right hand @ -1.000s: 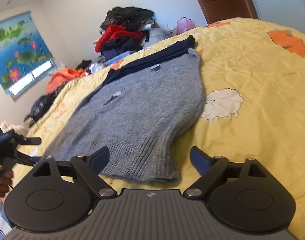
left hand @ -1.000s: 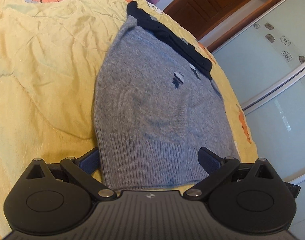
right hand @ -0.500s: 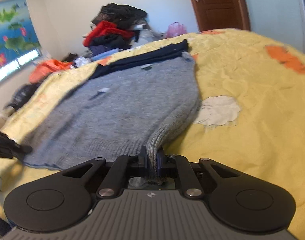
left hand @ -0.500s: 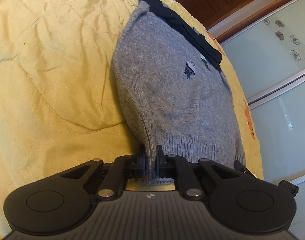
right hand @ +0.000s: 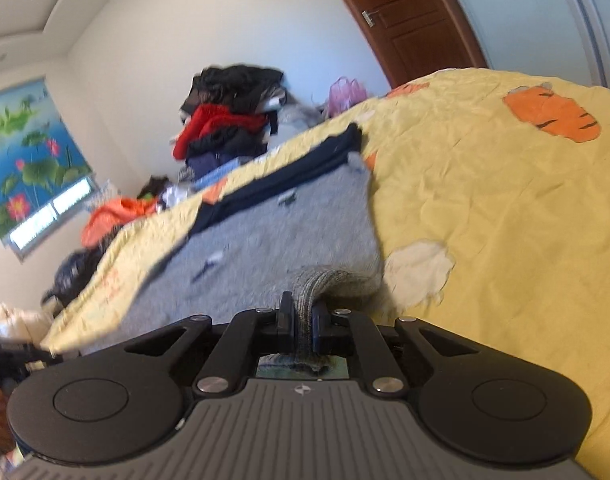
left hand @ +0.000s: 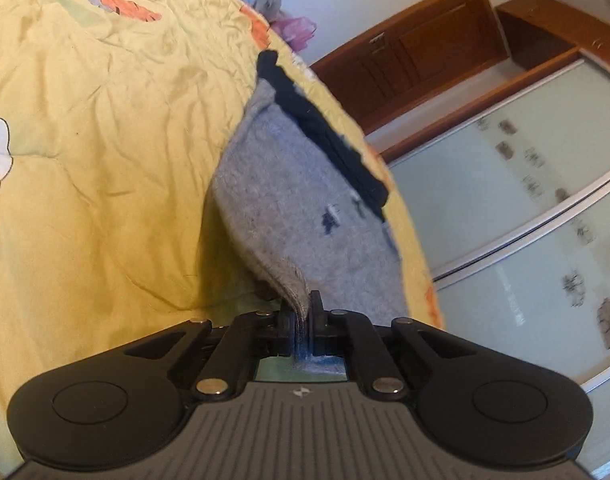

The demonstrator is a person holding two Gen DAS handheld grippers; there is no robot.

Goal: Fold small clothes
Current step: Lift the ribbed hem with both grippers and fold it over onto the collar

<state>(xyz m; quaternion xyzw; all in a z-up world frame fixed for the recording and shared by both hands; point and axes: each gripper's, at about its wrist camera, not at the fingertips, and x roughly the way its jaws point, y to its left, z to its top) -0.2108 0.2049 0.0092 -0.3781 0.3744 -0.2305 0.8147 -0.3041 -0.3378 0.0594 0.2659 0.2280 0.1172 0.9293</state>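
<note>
— Yellow quilt [left hand: 89,184] under everything, with the carrot and sheep patches; behind it we see the wooden door and the frosted wardrobe panels on the right, and a heap of clothes [right hand: 229,112] against the far wall. Where does our work lie?

— On that quilt: the grey sweater [left hand: 289,200] is spread flat in the middle of the bed, with a dark navy garment [left hand: 325,132] lying along its far end.

— And what do we have hold of, going left to right?

— Our left gripper [left hand: 303,316] has its jaws pressed together on the near left corner of the ribbed hem, knit bunched between the pads. Our right gripper [right hand: 303,320] pinches the near right corner of the same hem in the same way. Both corners are lifted a little off the quilt, while the far part of the sweater rests on it.

— How do we do this step well?

— We judge it a fold of the hem toward the collar. We carry both corners at the same height and pace, keep the hem taut between us so it does not sag, and lay it square on the far end. The knit looks thick and soft, so it may slump or drag the lower layer along if we rush.

— Which way does the sweater point?

— Its long axis runs from near to far, away from us: hem at our grippers, neck end far, by the navy garment.
</note>
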